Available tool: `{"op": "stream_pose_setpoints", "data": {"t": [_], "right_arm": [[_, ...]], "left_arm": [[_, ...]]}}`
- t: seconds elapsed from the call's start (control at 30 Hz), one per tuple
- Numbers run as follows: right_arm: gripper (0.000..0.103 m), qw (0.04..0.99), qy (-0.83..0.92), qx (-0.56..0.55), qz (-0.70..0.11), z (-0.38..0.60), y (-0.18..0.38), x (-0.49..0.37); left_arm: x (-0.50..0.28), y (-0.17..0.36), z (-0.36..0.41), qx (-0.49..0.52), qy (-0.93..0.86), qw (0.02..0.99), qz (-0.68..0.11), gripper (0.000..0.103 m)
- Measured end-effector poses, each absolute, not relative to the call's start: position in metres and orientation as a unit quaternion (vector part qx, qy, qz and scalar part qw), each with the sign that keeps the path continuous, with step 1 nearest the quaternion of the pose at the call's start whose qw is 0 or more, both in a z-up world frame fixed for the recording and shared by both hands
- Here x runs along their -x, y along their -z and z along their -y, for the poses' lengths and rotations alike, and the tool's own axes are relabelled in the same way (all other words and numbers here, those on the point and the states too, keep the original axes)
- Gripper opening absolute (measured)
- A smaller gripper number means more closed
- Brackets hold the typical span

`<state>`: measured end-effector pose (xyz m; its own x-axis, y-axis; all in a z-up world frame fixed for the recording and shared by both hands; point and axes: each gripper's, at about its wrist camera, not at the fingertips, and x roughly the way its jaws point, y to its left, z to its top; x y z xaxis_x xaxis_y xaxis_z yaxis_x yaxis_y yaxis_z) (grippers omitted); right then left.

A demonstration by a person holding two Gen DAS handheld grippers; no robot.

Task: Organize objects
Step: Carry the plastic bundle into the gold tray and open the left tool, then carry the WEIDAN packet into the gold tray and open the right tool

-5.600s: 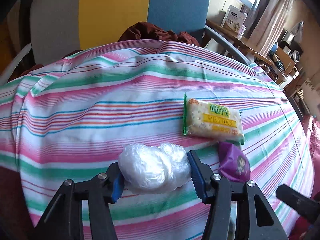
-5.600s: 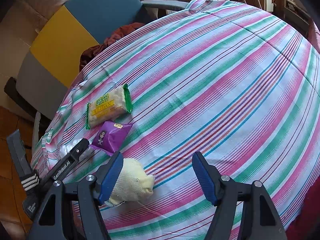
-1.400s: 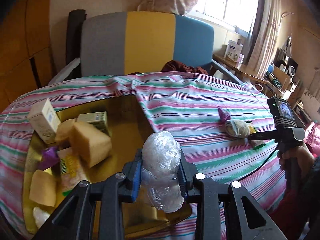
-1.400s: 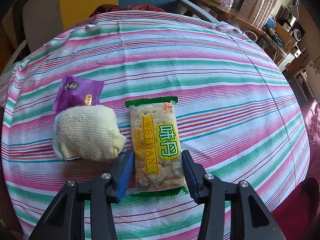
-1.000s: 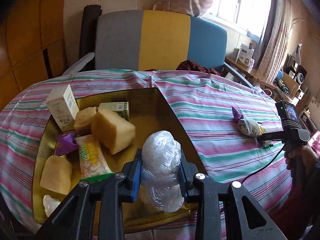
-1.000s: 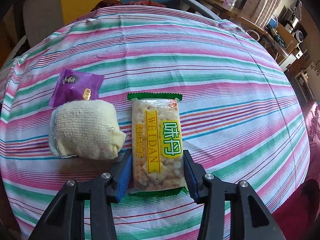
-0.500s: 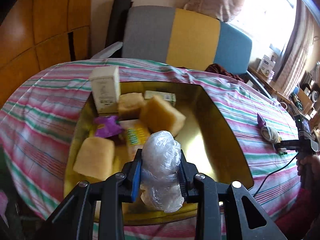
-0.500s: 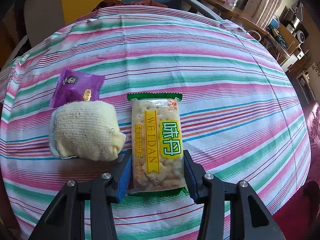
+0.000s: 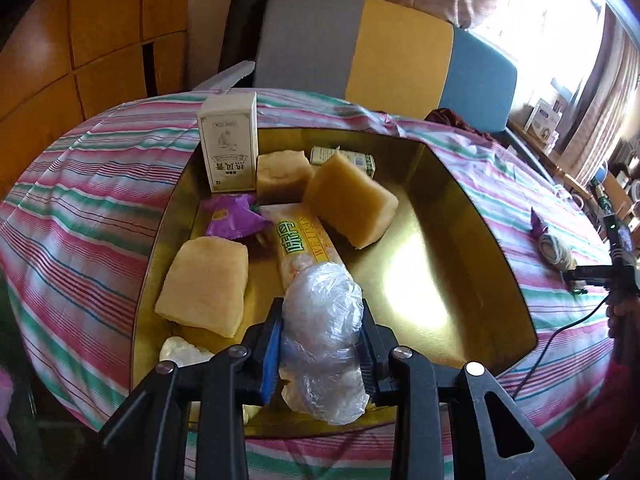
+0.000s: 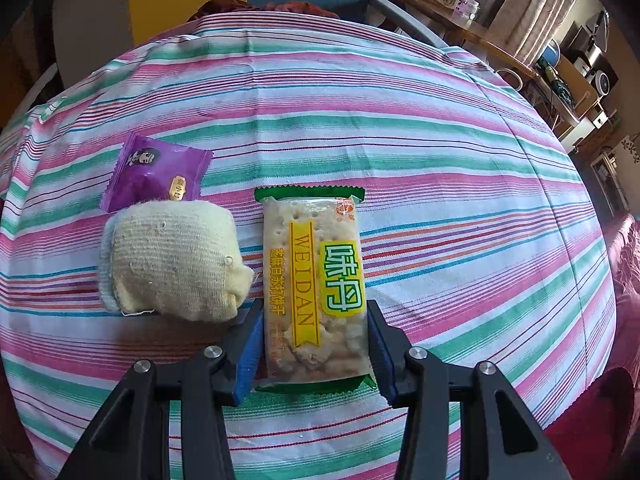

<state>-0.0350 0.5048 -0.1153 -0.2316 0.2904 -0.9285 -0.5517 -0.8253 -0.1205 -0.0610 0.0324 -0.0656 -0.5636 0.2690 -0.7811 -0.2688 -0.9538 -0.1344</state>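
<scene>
My left gripper (image 9: 321, 312) hangs over the near end of a gold tray (image 9: 440, 248), pointing steeply down. A crumpled clear plastic bag (image 9: 324, 344) sits between its blue pads; the jaws are starting to open, though the pads still press on it. My right gripper (image 10: 316, 336) is shut on the near end of a green-and-yellow cracker packet (image 10: 316, 272) that lies on the striped tablecloth (image 10: 440, 160). A rolled cream glove (image 10: 172, 264) lies just left of that packet, with a purple sachet (image 10: 154, 172) behind it.
The tray holds a white box (image 9: 229, 148), yellow sponge blocks (image 9: 350, 200) (image 9: 204, 280), another purple sachet (image 9: 234, 216), a second cracker packet (image 9: 300, 240) and a small green box (image 9: 348, 158). A grey, yellow and blue chair (image 9: 380, 44) stands behind the table. A hand (image 9: 624, 308) holds the right gripper.
My left gripper has carried the plastic bag further over the tray and lower, so the tray's contents look nearer. The right gripper and the cracker packet have stayed put.
</scene>
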Motion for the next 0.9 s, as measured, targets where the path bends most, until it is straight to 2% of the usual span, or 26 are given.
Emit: {"op": "stream_pose_setpoints", "data": {"t": [0.27,0.33,0.43,0.7,0.9], "right_arm": [[0.047,0.271,-0.776,0.557,-0.117,-0.506,0.115,0.033],[0.047,0.271,-0.776,0.557,-0.117,-0.507,0.114,0.033],[0.047,0.271,-0.777,0.556,-0.12,-0.507,0.113,0.031],[0.047,0.291,-0.791,0.521,-0.136,-0.51,0.092,0.021],[0.047,0.261,-0.834,0.463,-0.149,-0.482,0.045,0.02]], "left_arm": [[0.061,0.076,-0.034,0.443,-0.887,0.131,-0.017,0.046],[0.059,0.074,-0.032,0.436,-0.891,0.123,-0.019,0.055],[0.056,0.067,-0.028,0.422,-0.899,0.114,-0.021,0.063],[0.051,0.052,-0.014,0.399,-0.911,0.104,-0.004,0.066],[0.049,0.042,0.002,0.384,-0.919,0.084,0.013,0.07]]}}
